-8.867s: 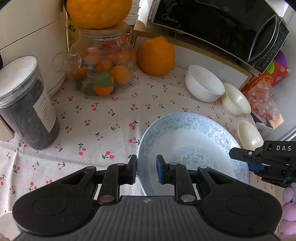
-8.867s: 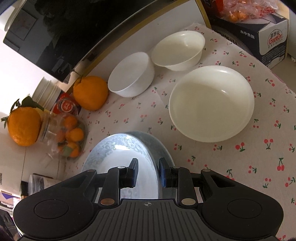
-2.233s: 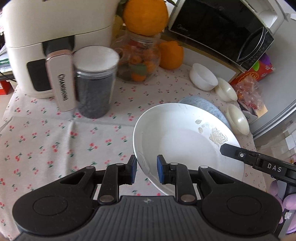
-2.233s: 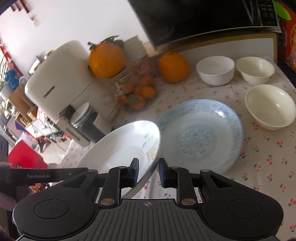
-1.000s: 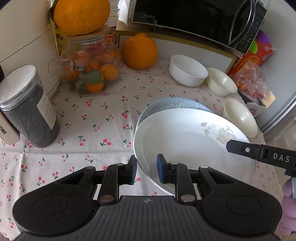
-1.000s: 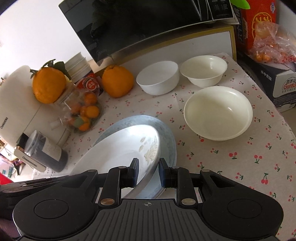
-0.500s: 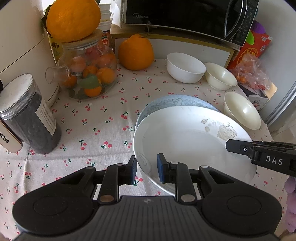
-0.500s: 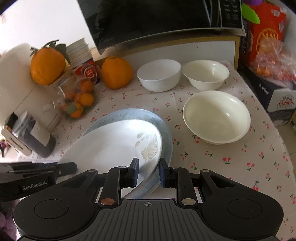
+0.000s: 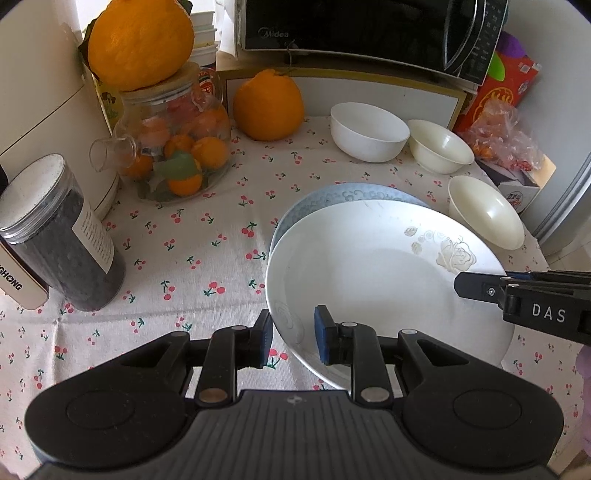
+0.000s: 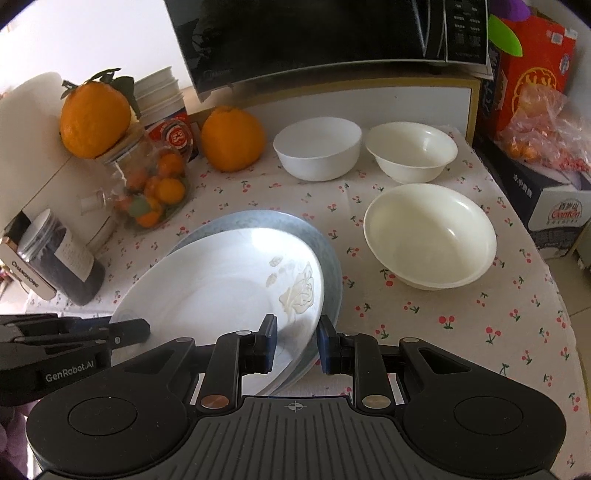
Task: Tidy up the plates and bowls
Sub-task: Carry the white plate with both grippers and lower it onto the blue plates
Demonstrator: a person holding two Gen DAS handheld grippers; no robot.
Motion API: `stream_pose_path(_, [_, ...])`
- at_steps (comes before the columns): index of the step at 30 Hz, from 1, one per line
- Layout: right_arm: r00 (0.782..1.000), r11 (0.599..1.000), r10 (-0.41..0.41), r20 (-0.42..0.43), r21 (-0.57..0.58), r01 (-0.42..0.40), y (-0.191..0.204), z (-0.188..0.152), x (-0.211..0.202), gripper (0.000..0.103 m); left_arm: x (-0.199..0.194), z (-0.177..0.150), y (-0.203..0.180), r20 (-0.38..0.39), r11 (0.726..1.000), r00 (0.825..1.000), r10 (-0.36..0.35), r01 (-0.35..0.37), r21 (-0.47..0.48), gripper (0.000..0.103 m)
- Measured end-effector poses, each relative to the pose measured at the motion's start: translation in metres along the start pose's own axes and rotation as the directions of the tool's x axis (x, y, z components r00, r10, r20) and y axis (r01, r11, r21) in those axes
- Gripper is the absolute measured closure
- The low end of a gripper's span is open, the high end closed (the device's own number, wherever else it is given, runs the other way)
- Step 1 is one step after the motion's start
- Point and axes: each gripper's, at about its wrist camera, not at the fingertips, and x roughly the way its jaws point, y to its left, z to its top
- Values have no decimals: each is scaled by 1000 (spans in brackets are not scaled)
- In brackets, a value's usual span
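Observation:
A white plate with a rose motif [image 9: 373,266] hangs low over a blue patterned plate [image 9: 343,195], shifted toward me; whether the two touch I cannot tell. My left gripper [image 9: 291,328] is shut on the white plate's near-left rim. My right gripper [image 10: 295,339] is shut on its opposite rim [image 10: 229,280], with the blue plate's edge [image 10: 258,221] showing behind and under it. Three bowls stand to the right: a white bowl [image 10: 317,147], a small cream bowl [image 10: 410,151] and a larger cream bowl [image 10: 428,236].
A glass jar of small oranges [image 9: 173,147] with a big orange on top, a dark canister [image 9: 62,236] and a loose orange [image 9: 267,107] crowd the back left. A microwave [image 9: 362,29] sits behind. Boxes and a plastic bag [image 9: 506,129] line the right table edge.
Nine seconds ago both grippers held the blue plate. Since then they brought the white plate in from the left and down over it. In the last second only the views rolled slightly.

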Motion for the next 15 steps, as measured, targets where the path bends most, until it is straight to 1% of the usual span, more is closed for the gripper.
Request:
stream_pose_path(10, [1000,1000,1,-7,16,-1,-1,2,1,81,-2,2,0,2,1000,1000,11,-11,-17,82])
stream_pose_path(15, [1000,1000,-22,-6,-3,22,3,2,1,81,-5,1,-6,22,999,999,46,-46,24,82])
